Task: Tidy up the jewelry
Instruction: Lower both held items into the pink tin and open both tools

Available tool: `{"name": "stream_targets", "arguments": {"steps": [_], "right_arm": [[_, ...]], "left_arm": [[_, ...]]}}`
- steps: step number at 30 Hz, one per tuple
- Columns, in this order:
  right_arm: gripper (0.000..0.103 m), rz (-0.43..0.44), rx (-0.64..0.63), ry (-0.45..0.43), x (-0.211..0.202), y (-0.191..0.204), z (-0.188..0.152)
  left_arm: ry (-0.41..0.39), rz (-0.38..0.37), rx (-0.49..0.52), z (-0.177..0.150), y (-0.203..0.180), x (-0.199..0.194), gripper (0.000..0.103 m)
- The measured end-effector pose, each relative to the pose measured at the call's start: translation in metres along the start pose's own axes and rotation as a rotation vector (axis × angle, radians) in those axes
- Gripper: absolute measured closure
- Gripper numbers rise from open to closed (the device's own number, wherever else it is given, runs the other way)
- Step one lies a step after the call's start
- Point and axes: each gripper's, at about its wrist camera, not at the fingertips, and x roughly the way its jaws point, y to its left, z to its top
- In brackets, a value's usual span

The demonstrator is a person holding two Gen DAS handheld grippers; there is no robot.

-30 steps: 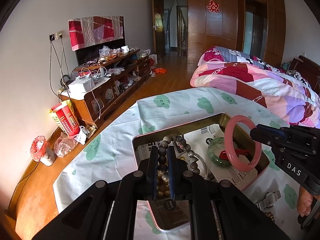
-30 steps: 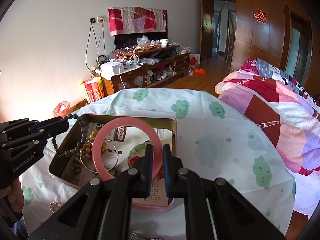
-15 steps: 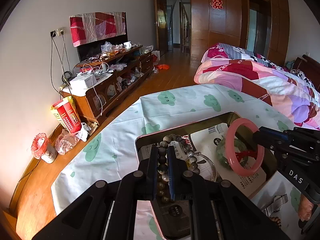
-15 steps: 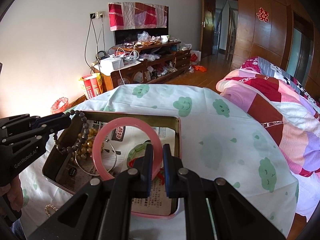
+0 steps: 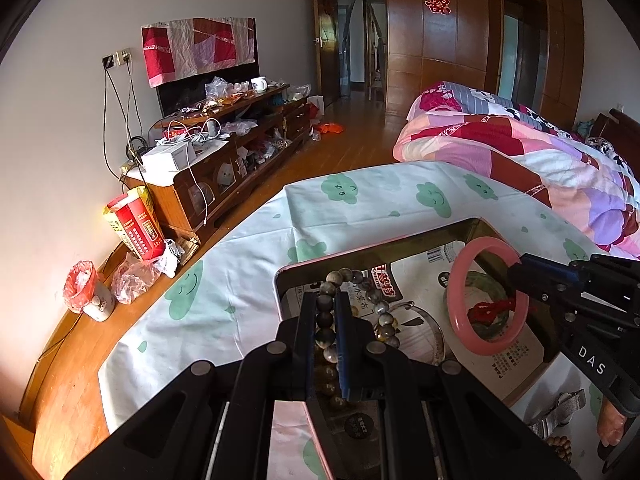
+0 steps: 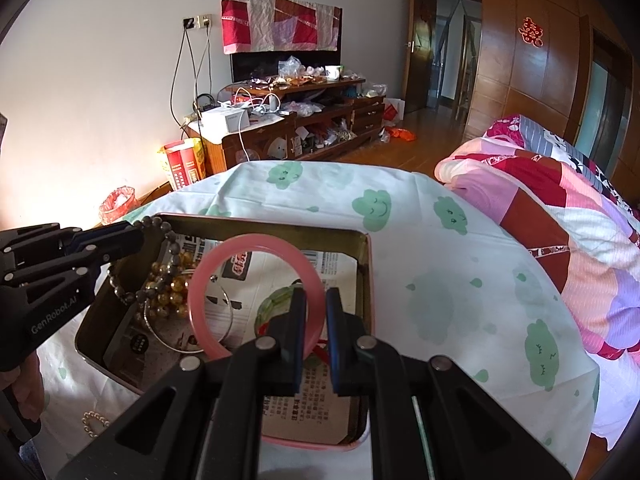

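Note:
An open metal tin lined with newspaper sits on the cloud-print cloth. My left gripper is shut on a dark bead bracelet, hanging over the tin's left part. My right gripper is shut on a pink bangle, held upright over the tin's right part. Inside lie a green jade bangle with red cord, golden beads and a thin silver hoop.
A metal watch and brown beads lie on the cloth right of the tin. A pearl bracelet lies left of it. A quilted bed is on the right, a cluttered TV cabinet beyond.
Both grippers have sunk a little toward the tin with their bracelets still gripped. The pink bangle now hangs lower, over the green bangle.

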Motion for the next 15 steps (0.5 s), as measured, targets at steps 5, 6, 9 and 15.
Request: {"name": "stream_targets", "arguments": {"steps": [5,6,9,15], "right_arm": [[0.091,0.0,-0.004,0.005,0.0025,0.0021,-0.001],[0.091,0.0,-0.005,0.006,0.0038,0.003,-0.001],[0.091,0.0,-0.006,0.006,0.0049,0.0042,-0.0014],[0.09,0.005,-0.001,0.016,0.0065,0.0048,-0.0028]], "left_arm": [[0.004,0.002,-0.002,-0.0014,0.0005,0.0032,0.095],[0.006,0.002,-0.003,-0.0017,0.0009,0.0038,0.095],[0.012,0.004,-0.003,-0.0026,0.0015,0.0052,0.095],[0.022,-0.035,-0.001,-0.0047,-0.0009,0.0023,0.093]]}}
